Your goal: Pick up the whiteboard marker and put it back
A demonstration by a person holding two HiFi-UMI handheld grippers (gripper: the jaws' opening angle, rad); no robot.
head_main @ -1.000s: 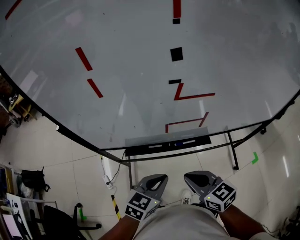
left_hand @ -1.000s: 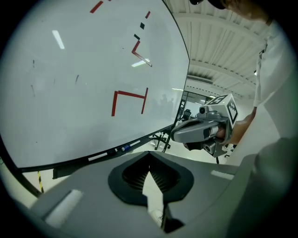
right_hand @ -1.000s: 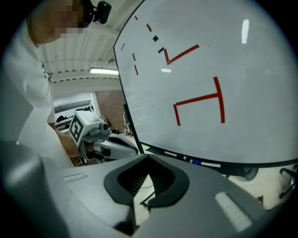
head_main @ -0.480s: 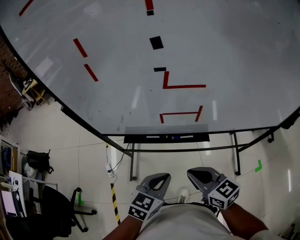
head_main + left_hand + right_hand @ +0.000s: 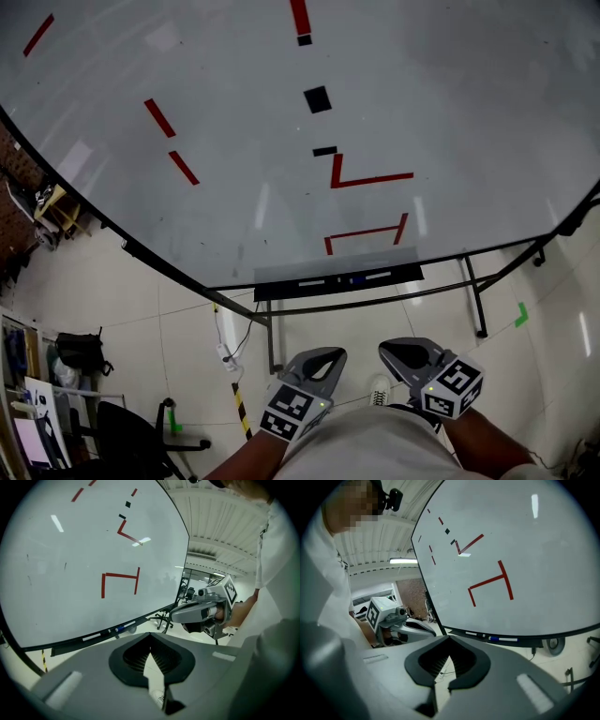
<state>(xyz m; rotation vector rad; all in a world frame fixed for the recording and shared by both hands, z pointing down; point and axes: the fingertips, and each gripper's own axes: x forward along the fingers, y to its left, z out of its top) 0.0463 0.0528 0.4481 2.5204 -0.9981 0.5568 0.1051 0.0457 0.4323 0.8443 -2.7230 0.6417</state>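
Observation:
Two whiteboard markers lie on the dark tray [image 5: 272, 292] under the whiteboard: a white one [image 5: 311, 281] and a blue-capped one [image 5: 364, 277]. They also show in the left gripper view as the white marker [image 5: 92, 637] and the blue-capped marker [image 5: 120, 629], and in the right gripper view as the white marker [image 5: 471, 633] and the blue-capped marker [image 5: 504, 639]. My left gripper [image 5: 327, 355] and right gripper [image 5: 387, 350] hang side by side close to my body, well short of the tray. Both are shut with nothing between their jaws.
The big whiteboard [image 5: 234, 141] carries red tape lines [image 5: 366, 178] and small black squares [image 5: 317, 98]. Its metal stand legs [image 5: 475, 300] reach the tiled floor. A black office chair [image 5: 131, 441], a power strip [image 5: 225, 352] and a yellow-black striped bar [image 5: 241, 412] are at the lower left.
The head view swung a little, so the whiteboard and tray shifted in the frame. Both grippers stayed low by my body, shut and empty.

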